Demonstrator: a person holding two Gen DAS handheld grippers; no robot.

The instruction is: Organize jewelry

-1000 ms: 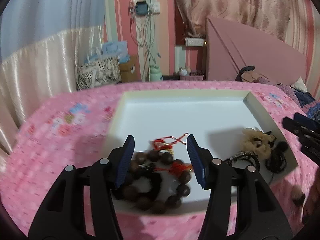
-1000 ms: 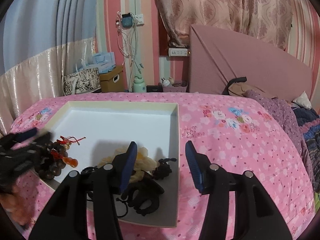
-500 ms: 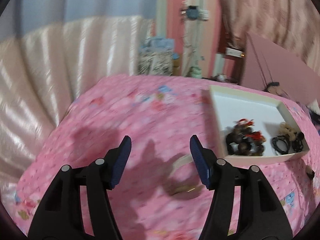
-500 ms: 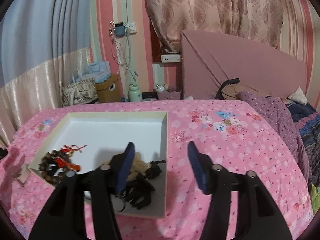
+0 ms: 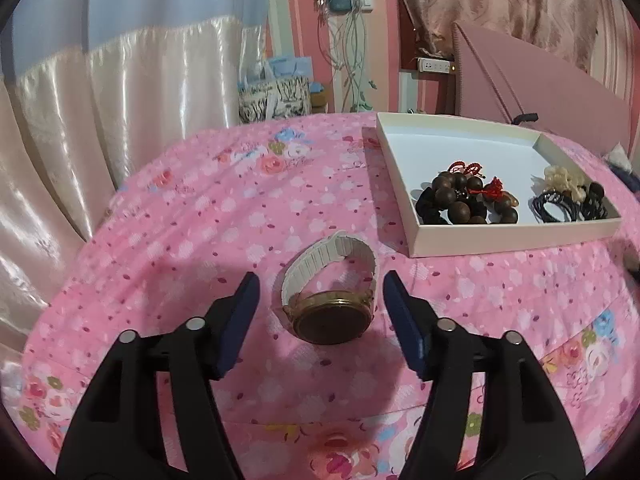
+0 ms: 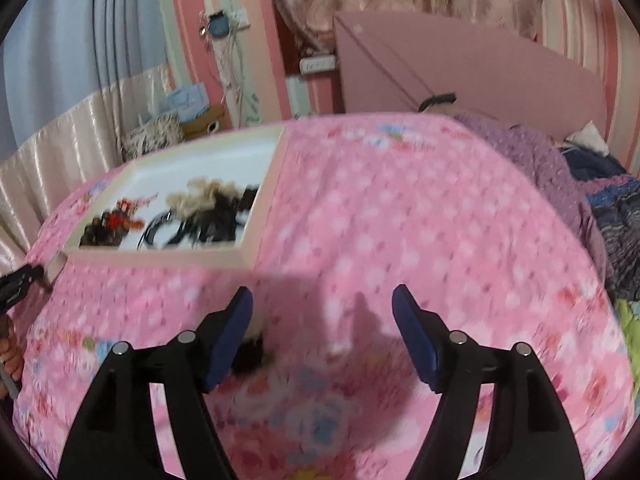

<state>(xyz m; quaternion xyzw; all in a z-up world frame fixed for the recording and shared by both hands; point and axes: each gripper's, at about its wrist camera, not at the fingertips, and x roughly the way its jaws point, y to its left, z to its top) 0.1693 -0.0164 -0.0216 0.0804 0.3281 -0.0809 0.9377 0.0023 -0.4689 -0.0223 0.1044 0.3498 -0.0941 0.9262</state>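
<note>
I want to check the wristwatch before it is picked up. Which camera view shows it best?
The left wrist view: the wristwatch lies sharp on the pink bedspread, between the opening jaws of the left gripper, untouched. The right wrist view is blurred and does not show it.

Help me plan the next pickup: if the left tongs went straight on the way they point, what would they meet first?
Most likely the wristwatch on the pink bedspread: it lies between the opening left tongs, not yet pinched.
</note>
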